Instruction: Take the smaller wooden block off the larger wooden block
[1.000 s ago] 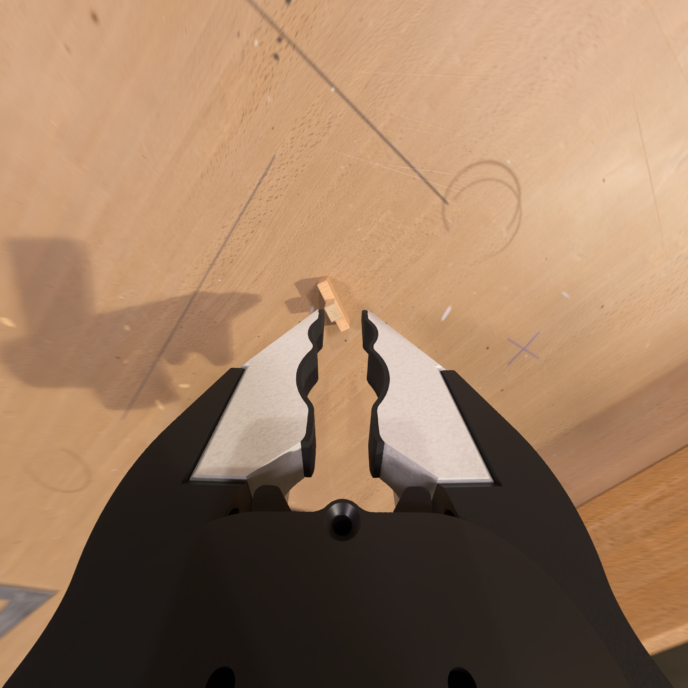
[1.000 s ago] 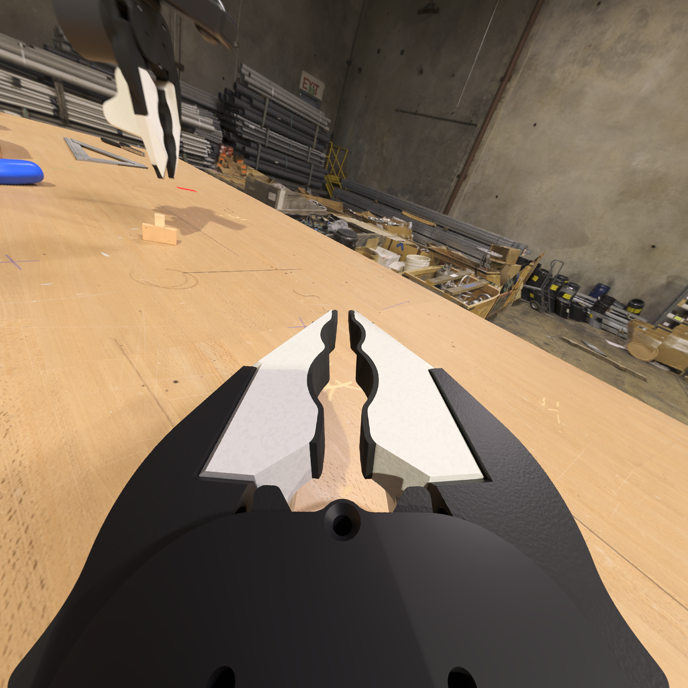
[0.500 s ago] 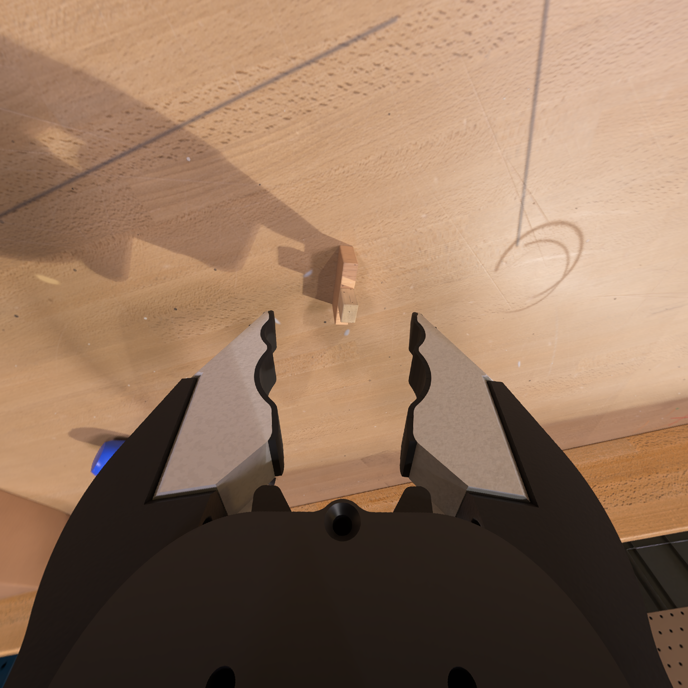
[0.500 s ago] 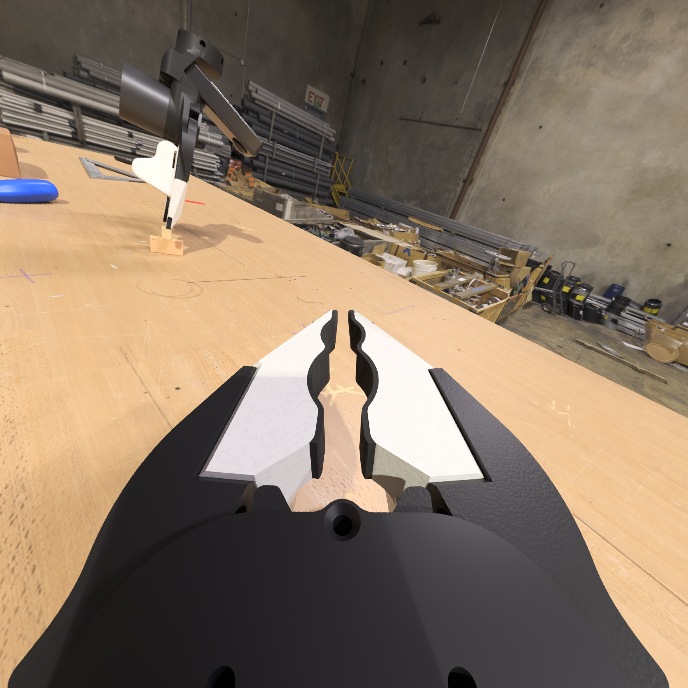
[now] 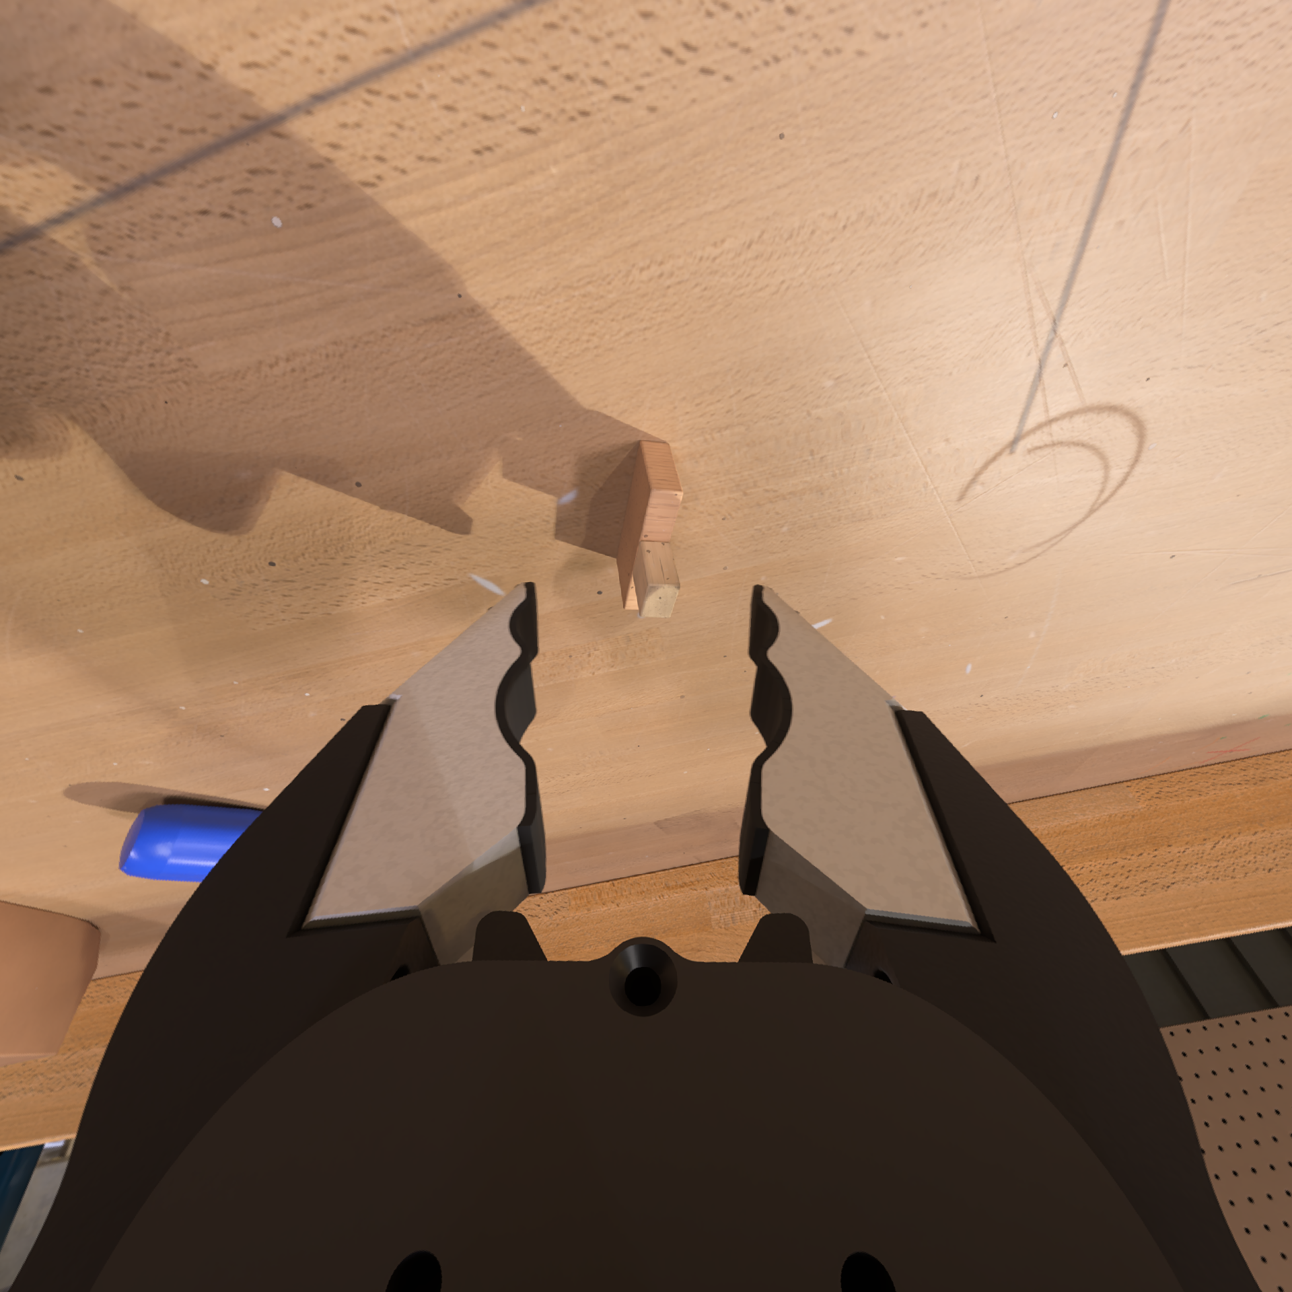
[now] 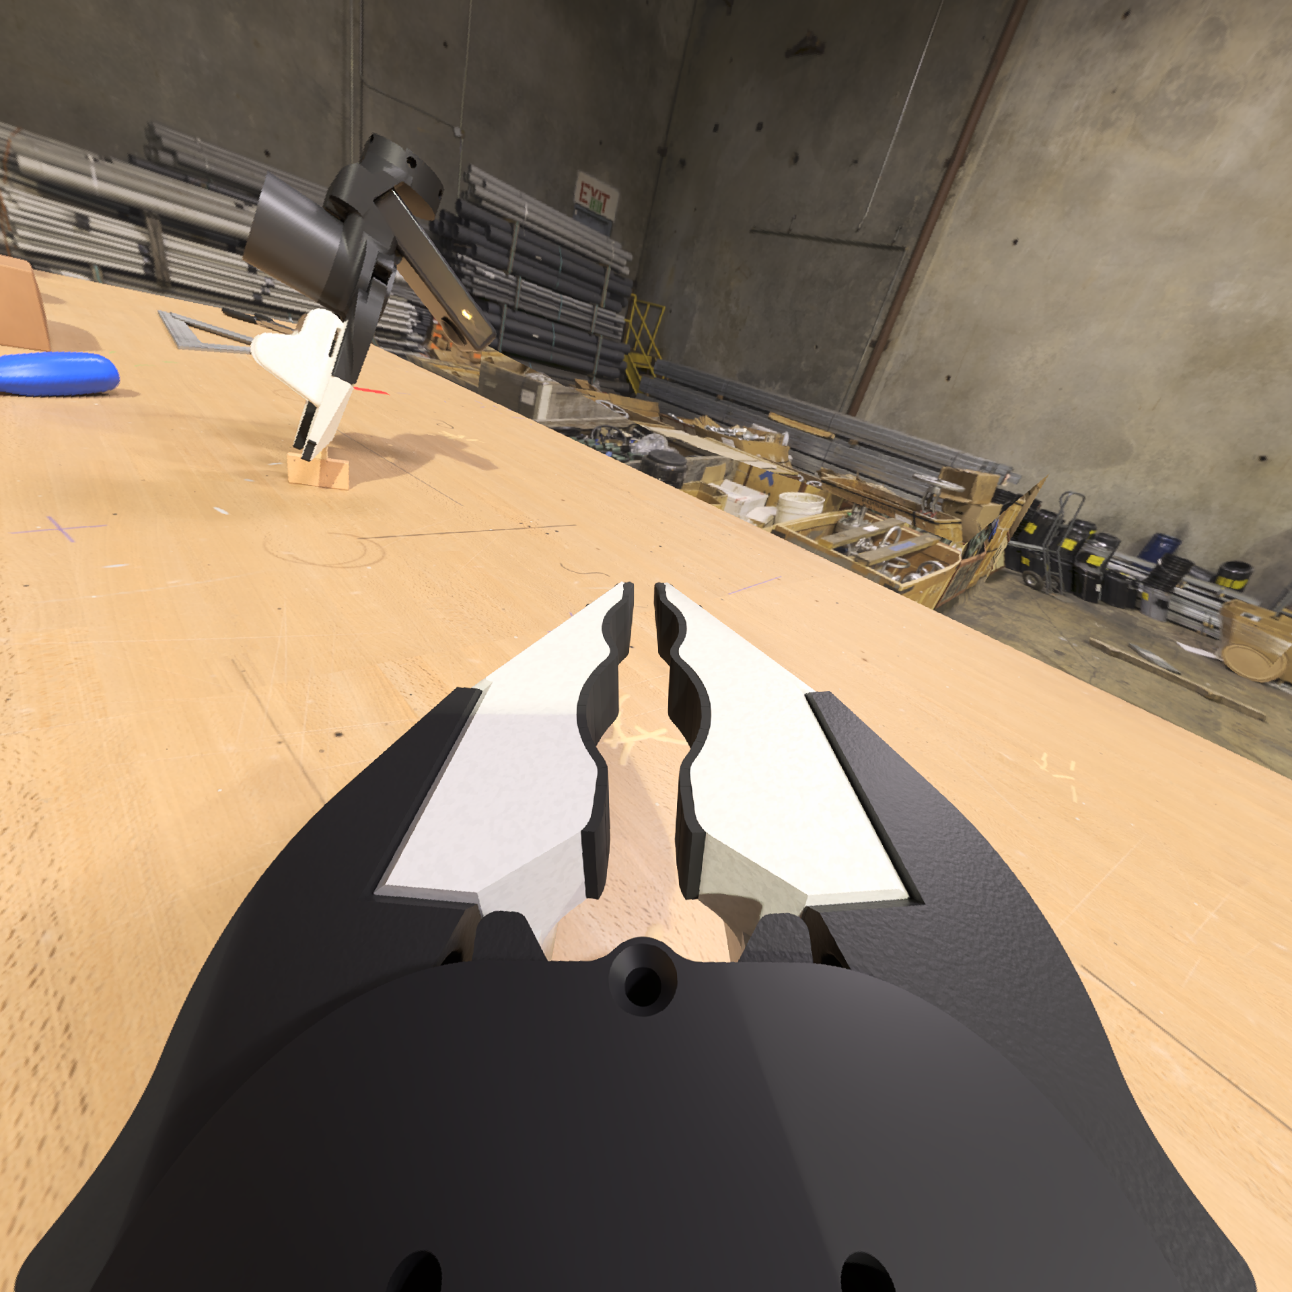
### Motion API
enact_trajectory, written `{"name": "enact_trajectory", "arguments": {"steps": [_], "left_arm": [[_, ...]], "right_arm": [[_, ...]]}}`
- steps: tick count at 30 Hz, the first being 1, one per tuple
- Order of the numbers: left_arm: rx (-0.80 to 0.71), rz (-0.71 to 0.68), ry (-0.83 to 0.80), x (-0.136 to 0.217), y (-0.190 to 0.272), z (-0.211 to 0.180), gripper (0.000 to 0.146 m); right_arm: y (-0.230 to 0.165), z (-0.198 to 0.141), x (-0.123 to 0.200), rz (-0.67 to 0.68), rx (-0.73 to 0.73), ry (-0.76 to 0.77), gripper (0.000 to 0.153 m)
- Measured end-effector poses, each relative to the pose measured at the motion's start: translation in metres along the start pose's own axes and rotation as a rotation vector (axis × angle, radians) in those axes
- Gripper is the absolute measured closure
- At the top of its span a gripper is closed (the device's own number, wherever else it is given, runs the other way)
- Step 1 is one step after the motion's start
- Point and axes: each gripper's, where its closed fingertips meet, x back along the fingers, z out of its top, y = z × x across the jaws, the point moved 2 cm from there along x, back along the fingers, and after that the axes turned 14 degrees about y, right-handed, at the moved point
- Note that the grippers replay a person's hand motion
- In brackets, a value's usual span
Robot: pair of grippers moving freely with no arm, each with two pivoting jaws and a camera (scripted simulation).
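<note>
Pale wood forms the table [image 5: 839, 210], where the small block [image 5: 657, 584] is stood on the big block [image 5: 654, 489]. The left gripper [image 5: 643, 594] is held just above them, jaws wide, apparently so the small block can be straddled. The right gripper [image 6: 643, 591] is kept well apart, nearly closed, empty.
</note>
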Motion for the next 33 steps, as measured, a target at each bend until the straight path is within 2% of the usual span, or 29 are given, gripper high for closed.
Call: {"name": "enact_trajectory", "arguments": {"steps": [4,10,13,18,20,24,29,33], "left_arm": [[-0.026,-0.011,0.003,0.000,-0.001,0.000,0.116],[-0.124,0.008,-0.009,0.002,-0.001,-0.002,0.122],[-0.174,0.008,0.031,0.008,0.003,-0.001,0.138],[-0.220,-0.022,0.047,0.010,0.010,-0.003,0.138],[-0.310,-0.046,0.072,0.009,0.012,0.000,0.138],[-0.454,0.012,0.115,0.016,0.010,0.004,0.138],[-0.523,0.010,0.252,0.028,0.019,0.017,0.138],[-0.570,0.046,0.471,0.061,0.033,0.031,0.138]], "right_arm": [[0.000,0.000,0.000,0.003,0.001,-0.003,0.147],[-0.001,-0.001,-0.001,0.007,0.004,-0.007,0.147],[-0.002,-0.001,-0.001,0.009,0.004,-0.009,0.147],[-0.003,-0.001,-0.001,0.015,0.006,-0.010,0.147],[-0.003,-0.001,-0.001,0.018,0.009,-0.009,0.147],[-0.004,-0.001,-0.001,0.021,0.013,-0.012,0.147],[-0.005,-0.002,-0.001,0.024,0.014,-0.018,0.147],[-0.004,-0.002,-0.001,0.020,0.011,-0.016,0.147]]}}
